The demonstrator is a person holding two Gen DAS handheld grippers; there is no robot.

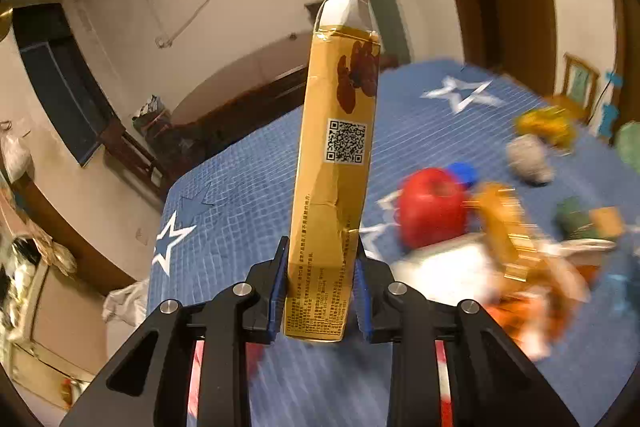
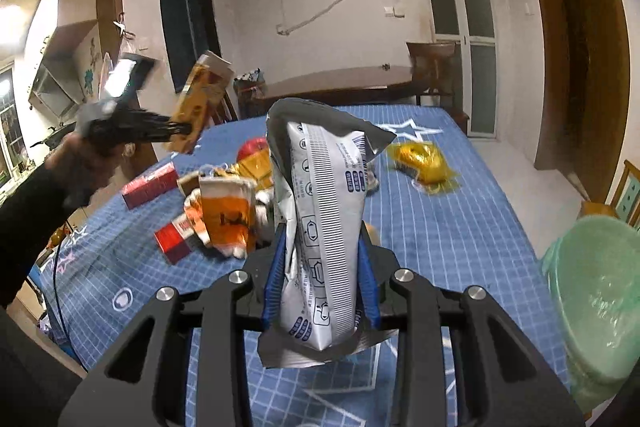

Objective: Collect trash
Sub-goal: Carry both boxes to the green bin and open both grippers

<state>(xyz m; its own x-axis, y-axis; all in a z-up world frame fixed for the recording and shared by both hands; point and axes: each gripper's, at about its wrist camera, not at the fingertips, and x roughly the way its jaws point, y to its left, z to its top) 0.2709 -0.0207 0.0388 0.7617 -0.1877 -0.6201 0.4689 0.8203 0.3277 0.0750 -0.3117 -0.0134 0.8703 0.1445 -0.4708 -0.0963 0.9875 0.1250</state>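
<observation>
My left gripper is shut on a tall golden carton with a QR code, held upright above the blue table. In the right wrist view that left gripper shows at far left, raised, with the carton in it. My right gripper is shut on a crumpled silver and white wrapper, held upright over the table. A bin with a green bag stands at the table's right edge.
On the table lie a red apple, a blue cap, red boxes, an orange paper cup, a yellow wrapper and a grey lump. A dark wooden table stands behind.
</observation>
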